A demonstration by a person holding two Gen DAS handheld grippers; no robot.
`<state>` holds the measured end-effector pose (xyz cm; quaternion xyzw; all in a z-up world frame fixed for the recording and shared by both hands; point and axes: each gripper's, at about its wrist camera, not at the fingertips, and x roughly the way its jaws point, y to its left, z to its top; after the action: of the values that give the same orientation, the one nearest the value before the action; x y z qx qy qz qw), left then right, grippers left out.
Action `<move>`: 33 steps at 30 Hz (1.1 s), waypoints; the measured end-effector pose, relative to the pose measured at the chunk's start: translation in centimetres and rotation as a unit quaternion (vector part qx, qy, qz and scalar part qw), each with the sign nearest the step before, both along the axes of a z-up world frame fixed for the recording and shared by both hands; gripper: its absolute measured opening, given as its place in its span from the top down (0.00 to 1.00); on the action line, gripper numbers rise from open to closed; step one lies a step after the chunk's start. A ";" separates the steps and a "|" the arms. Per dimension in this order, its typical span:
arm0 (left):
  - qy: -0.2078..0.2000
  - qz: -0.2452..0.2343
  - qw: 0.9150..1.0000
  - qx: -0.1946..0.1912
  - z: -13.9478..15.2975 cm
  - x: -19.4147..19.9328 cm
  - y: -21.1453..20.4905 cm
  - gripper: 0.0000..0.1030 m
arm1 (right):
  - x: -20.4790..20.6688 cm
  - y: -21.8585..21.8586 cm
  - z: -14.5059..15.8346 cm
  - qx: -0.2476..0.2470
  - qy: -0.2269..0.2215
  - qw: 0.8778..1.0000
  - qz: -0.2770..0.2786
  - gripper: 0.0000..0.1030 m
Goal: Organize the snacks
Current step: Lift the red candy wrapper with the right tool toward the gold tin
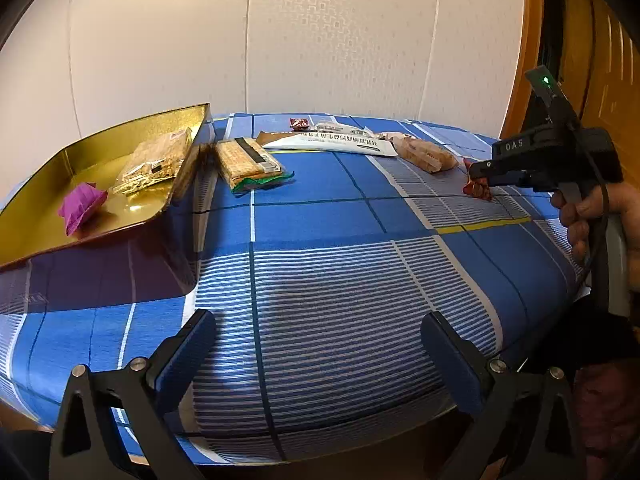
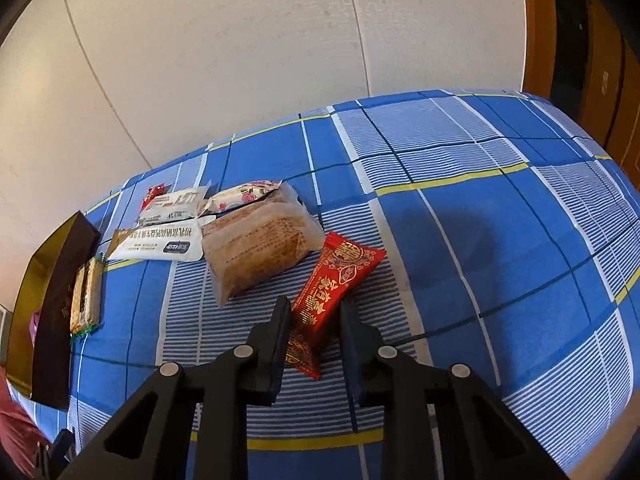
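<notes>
Presently, the left gripper (image 1: 320,344) hung over a bare striped patch of the blue plaid cloth (image 1: 320,216) with its two black fingers spread to their widest and nothing between them. No earlier picture bears on it.

The right gripper (image 2: 314,320) was tilted down over the red foil snack packet with gold print (image 2: 332,300). Its fingers straddled the near half of that packet, the left finger (image 2: 280,324) against the packet's edge; the far finger appeared close to the other edge, but whether it pressed there could not be told. The packet lay flat on the cloth. In the left wrist view the same gripper (image 1: 480,172) appeared at the right, held by a hand (image 1: 580,216), with the red packet (image 1: 476,190) under its tip.

Location of remaining snacks:
- The open gold metal tin (image 1: 132,224) sat at the left of the cloth and held a purple folded wrapper (image 1: 82,204) and a clear bag of golden pieces (image 1: 156,164).
- A clear-wrapped cracker bar with a green end (image 1: 248,164) lay just beside the tin's wall.
- A long white sachet with dark print (image 2: 160,244) lay behind it.
- A large translucent bag of brown biscuits (image 2: 260,248) lay near the red packet, not touching it.
- A small red candy (image 2: 154,194) lay farthest back.
</notes>
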<state>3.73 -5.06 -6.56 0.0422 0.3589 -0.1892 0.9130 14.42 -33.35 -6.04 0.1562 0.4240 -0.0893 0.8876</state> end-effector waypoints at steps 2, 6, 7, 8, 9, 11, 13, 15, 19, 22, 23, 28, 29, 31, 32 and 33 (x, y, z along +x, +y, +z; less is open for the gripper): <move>0.005 0.001 1.000 -0.009 0.2 0.1 0.2 0.00 | -0.1 0.2 0.1 0.000 0.001 1.000 0.008 0.77; 0.018 0.009 0.999 -0.040 0.5 0.4 1.2 0.00 | -0.5 1.0 0.3 -0.012 0.004 1.000 0.023 0.86; 0.021 0.010 0.999 -0.045 0.6 0.5 1.3 0.00 | -0.6 0.9 0.3 -0.011 0.005 1.000 0.022 0.86; 0.023 0.009 0.998 -0.051 0.6 0.5 1.5 0.00 | -0.6 0.9 0.2 -0.010 0.005 1.000 0.023 0.86; 0.023 0.010 0.998 -0.053 0.7 0.5 1.5 0.00 | -0.7 1.0 0.2 -0.012 0.005 1.000 0.024 0.86; 0.022 0.010 0.999 -0.049 0.7 0.4 1.4 0.00 | -0.6 1.1 0.2 -0.017 0.007 0.999 0.026 0.86; 0.021 0.010 0.999 -0.045 0.6 0.3 1.3 0.00 | -0.5 0.3 0.2 0.013 0.010 1.000 0.013 0.85; 0.020 0.011 0.999 -0.041 0.6 0.3 1.2 0.00 | -0.4 -0.4 0.2 0.028 0.016 0.999 -0.009 0.73; 0.019 0.011 0.999 -0.035 0.5 0.2 1.1 0.00 | 0.0 -1.0 -0.2 0.056 0.032 0.997 -0.039 0.65; 0.027 0.013 0.999 -0.046 0.7 0.2 1.5 0.00 | 0.7 -0.7 -0.5 0.059 0.031 0.996 -0.053 0.63; 0.028 0.017 0.998 -0.047 0.7 0.2 1.7 0.00 | 0.9 -0.4 -0.5 0.048 0.032 0.997 -0.053 0.63; 0.034 0.042 0.997 -0.050 1.0 0.2 3.0 0.00 | 1.9 1.6 -0.4 -0.024 0.052 0.998 -0.022 0.72; 0.032 0.045 0.997 -0.052 1.1 0.1 3.3 0.00 | 1.7 1.7 -0.5 -0.029 0.051 0.998 -0.016 0.72; 0.022 0.059 0.997 -0.055 1.4 -0.1 4.0 0.00 | 1.3 2.0 -0.5 -0.028 0.049 0.998 -0.002 0.75; 0.016 0.064 0.996 -0.057 1.6 -0.2 4.3 0.00 | 1.0 2.3 -0.5 -0.032 0.049 0.998 0.004 0.77; 0.011 0.070 0.996 -0.057 1.8 -0.3 4.5 0.00 | 0.6 2.5 -0.3 -0.038 0.049 0.998 0.009 0.77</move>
<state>3.47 -0.61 -4.74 -0.0375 0.3601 -0.1452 0.9208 15.07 -30.83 -6.36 0.1136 0.4651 -0.1047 0.8717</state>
